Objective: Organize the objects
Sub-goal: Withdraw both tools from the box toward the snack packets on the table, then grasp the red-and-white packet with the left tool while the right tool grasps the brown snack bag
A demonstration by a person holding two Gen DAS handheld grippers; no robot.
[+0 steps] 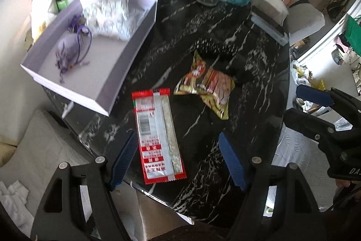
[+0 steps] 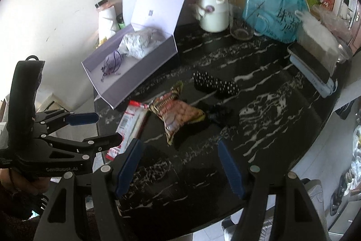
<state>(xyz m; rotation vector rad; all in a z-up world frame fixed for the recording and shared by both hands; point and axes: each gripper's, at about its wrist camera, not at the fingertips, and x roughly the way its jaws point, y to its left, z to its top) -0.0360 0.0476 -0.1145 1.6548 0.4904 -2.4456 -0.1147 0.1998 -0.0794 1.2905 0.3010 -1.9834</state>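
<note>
Directly ahead of the wide-open, empty left hand-held gripper (image 1: pixel 176 162) lies the red packet (image 1: pixel 158 135), lengthwise between its fingers; the right hand-held gripper (image 2: pixel 180 166), also open and empty, is farther off.

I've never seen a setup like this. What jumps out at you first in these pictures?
First, the open lilac box at the left edge of the black marble table, with a purple pouch and a white patterned bag inside. Then two bright snack packets mid-table: a long red one lying between the left gripper's open blue fingers, and a crumpled yellow-red one just beyond it.
</note>
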